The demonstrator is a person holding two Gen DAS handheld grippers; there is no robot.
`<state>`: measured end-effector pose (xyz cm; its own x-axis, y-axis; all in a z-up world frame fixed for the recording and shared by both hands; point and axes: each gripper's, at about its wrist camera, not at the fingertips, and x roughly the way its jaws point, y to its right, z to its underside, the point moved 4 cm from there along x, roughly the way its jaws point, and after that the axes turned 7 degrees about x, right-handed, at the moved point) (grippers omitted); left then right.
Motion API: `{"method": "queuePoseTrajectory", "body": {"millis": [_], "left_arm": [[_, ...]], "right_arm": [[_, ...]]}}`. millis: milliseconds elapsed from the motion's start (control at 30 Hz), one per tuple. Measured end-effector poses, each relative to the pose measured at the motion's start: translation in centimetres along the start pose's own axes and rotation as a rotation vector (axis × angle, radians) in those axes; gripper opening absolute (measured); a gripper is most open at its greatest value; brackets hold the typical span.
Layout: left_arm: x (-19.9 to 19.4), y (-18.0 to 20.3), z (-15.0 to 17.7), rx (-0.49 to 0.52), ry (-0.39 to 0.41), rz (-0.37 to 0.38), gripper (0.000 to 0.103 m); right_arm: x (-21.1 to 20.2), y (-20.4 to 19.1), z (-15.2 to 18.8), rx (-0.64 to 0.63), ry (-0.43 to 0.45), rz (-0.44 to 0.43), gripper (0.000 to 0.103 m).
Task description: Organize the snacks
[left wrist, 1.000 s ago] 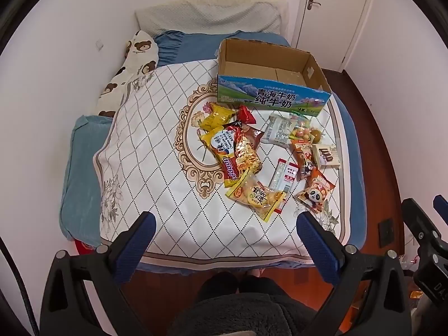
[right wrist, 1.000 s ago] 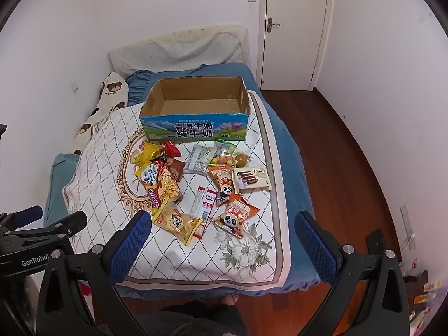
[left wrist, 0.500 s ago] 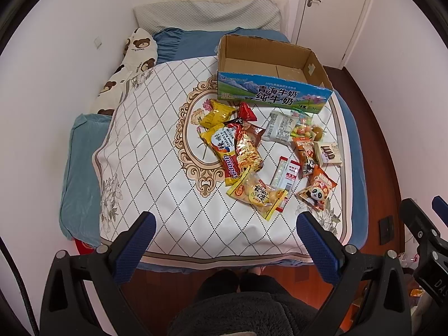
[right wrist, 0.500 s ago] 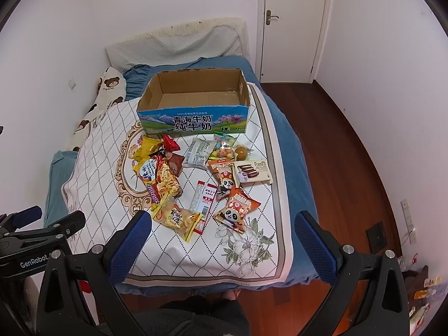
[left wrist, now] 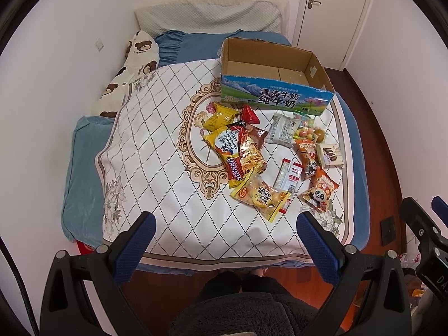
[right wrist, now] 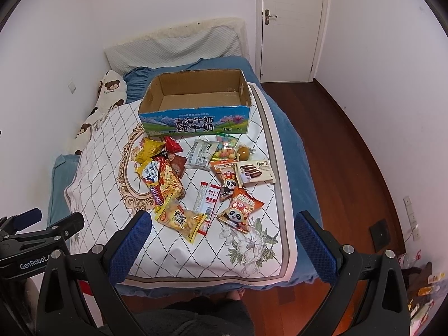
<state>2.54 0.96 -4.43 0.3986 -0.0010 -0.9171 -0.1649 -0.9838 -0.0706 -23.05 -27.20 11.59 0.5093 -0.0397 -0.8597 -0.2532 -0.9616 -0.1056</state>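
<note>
A bed fills most of the small white-walled room, covered by a white quilted blanket with a black diamond grid and a tan ornamental oval point(left wrist: 156, 140) over a blue bedsheet point(left wrist: 84, 173). At 12 o'clock, against the far wall, lies a pale grey textured pillow point(left wrist: 207, 16); at 10 o'clock a cream bear-print pillow point(left wrist: 131, 67) leans along the left wall. A white door with a metal lever handle point(right wrist: 291, 25) stands at 1 o'clock, and dark red-brown wooden floorboards point(right wrist: 344, 151) run along the bed's right side.

An open, empty brown cardboard milk box with a blue and green printed front point(left wrist: 274, 81) sits on the blanket at 12 o'clock from the heap. Just in front of it the loose colourful plastic snack packets point(left wrist: 252, 156) are spread, none inside the box. Among them: a yellow crinkled packet point(left wrist: 221, 114) at the heap's 10 o'clock, an orange panda-print packet point(right wrist: 240, 210) at its 4 o'clock, a white Franzzi biscuit carton point(right wrist: 256, 170) at 3 o'clock, and a yellow chip bag point(right wrist: 179, 218) nearest the foot of the bed.

The left gripper point(left wrist: 225, 238) hangs over the foot of the bed, its blue-padded fingers point(left wrist: 134, 249) spread wide with nothing between them. The right gripper point(right wrist: 222, 238) likewise has its jaws wide apart and empty, above the blanket's floral corner. A person's dark fuzzy clothing point(left wrist: 240, 313) shows at 6 o'clock.
</note>
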Motion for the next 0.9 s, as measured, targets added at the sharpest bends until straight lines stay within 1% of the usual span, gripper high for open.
{"method": "queuePoseTrajectory", "body": {"millis": [600,900], "left_arm": [[-0.3,-0.1,0.1,-0.004,0.004,-0.001,0.103],[-1.1,-0.3,0.2,-0.002,0.012,0.005,0.103]], "right_arm": [[-0.3,-0.4,0.1,-0.002,0.003,-0.011,0.103],[-0.3,-0.4,0.1,-0.002,0.002,-0.012,0.103]]}}
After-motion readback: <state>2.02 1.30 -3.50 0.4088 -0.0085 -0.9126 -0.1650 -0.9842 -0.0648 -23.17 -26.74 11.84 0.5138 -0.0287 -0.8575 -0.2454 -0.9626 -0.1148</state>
